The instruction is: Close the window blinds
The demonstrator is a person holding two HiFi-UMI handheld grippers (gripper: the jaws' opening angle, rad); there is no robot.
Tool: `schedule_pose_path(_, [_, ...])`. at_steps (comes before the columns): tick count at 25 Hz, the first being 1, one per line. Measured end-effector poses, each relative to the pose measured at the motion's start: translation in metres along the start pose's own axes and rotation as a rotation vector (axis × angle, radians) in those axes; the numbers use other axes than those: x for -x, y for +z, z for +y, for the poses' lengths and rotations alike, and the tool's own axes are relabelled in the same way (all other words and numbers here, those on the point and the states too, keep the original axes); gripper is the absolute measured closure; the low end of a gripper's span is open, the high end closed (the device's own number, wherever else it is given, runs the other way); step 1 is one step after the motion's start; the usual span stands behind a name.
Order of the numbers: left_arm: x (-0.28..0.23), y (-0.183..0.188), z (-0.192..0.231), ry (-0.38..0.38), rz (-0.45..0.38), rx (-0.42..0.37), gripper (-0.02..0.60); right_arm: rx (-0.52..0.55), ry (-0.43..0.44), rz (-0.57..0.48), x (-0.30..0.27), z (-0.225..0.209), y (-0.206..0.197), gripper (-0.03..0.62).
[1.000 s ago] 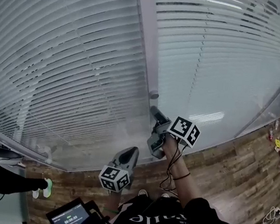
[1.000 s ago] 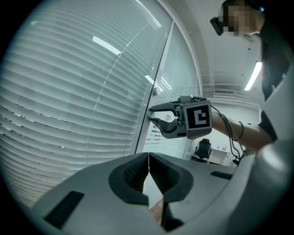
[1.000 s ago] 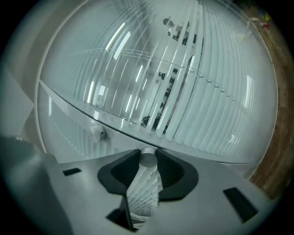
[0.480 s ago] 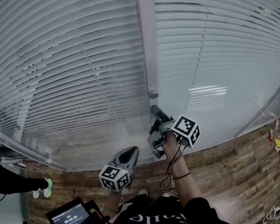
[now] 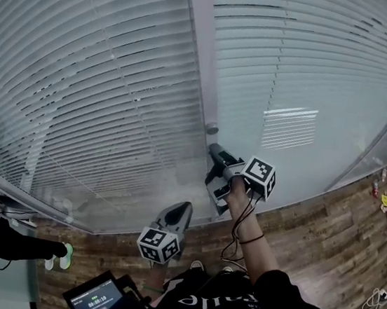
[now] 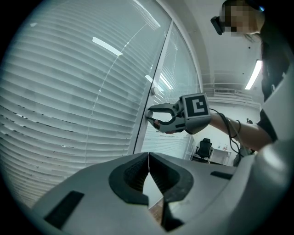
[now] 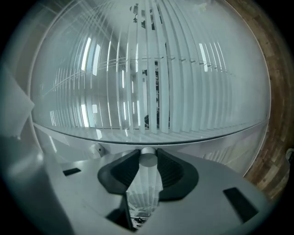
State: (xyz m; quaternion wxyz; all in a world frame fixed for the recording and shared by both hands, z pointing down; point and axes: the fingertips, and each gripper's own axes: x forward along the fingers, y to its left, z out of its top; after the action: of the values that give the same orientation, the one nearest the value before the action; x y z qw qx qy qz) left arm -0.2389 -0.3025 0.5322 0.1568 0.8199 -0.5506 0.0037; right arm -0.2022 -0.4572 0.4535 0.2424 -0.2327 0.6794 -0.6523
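While our right gripper point(image 5: 212, 165) clamps the knob point(image 7: 148, 159) on the window frame point(image 5: 202, 59), slats point(image 7: 151, 69) beside it show gaps; our left gripper point(image 6: 148, 158) is closed, empty.

Layout: frame post point(image 5: 202, 59) is standing between left blinds point(image 5: 83, 79) and right blinds point(image 5: 311, 67). One knob point(image 7: 148, 159) on the post is sitting between the right gripper point(image 5: 211, 167) jaws, with a second knob point(image 5: 212, 128) just above. The left gripper point(image 5: 183, 209) is hanging lower-left, touching nothing. A tablet point(image 5: 96, 300) is sitting below-left of that.
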Motion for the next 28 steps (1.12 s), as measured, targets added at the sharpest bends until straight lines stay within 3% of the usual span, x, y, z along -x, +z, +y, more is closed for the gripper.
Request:
schedule_pose_path(10, [0.004,0.004,-0.013,0.028,-0.014,-0.003,0.577,0.078,0.028,0.018,0.010,0.002,-0.004,0.450])
schedule_pose_path(15, [0.001,0.007,-0.031,0.054,-0.025,0.001,0.577,0.401,-0.006,0.054,0.048,0.009,0.004,0.451])
schedule_pose_path(24, [0.010,-0.003,-0.086,0.098,-0.044,0.012,0.577,1.080,-0.175,0.145,0.115,-0.012,-0.007,0.491])
schedule_pose_path(28, [0.019,-0.011,-0.115,0.089,-0.034,0.003,0.577,1.256,-0.200,0.148,0.141,-0.015,-0.016,0.513])
